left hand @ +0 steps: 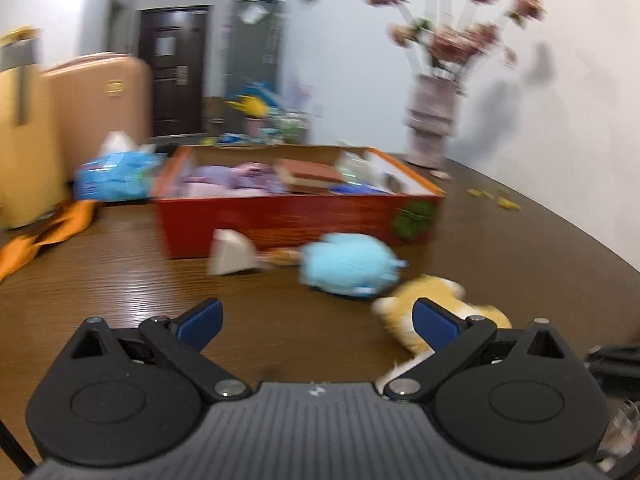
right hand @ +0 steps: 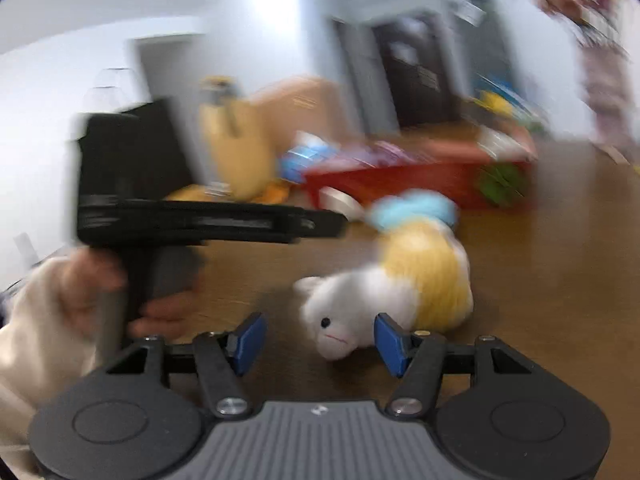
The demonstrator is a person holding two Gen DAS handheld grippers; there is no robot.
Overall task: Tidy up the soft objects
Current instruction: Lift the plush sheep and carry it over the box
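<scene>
Both views are motion-blurred, so fine detail is lost. The left gripper point(left hand: 316, 322) has its blue-padded fingers point(left hand: 202, 322) spread wide apart with nothing between them, only bare wooden table point(left hand: 120, 280) showing in the gap. Just beyond and partly behind its right-hand finger lies a yellow-and-white plush toy point(left hand: 430, 290) on its side; whether the finger touches it cannot be told. Ahead of the fingers and a little right of centre sits a light blue plush toy point(left hand: 350, 262), close beside the yellow one, with a white paper-like tag or card point(left hand: 232, 256) to its left. Farther ahead stands an open red cardboard box point(left hand: 296, 216) holding purple soft items point(left hand: 232, 180) and a brown book-like block point(left hand: 312, 174). Past the box, far right, is a vase of pink flowers point(left hand: 434, 120); far left are tan suitcases point(left hand: 96, 108). In the right wrist view, the right gripper point(right hand: 318, 340) also has its fingers point(right hand: 250, 338) held apart and empty; the yellow-and-white plush toy's point(right hand: 420, 276) white face lies just ahead of the gap, near the right-hand finger, the blue plush point(right hand: 416, 206) behind it. To the left, a hand point(right hand: 120, 300) grips the other gripper's handle.
</scene>
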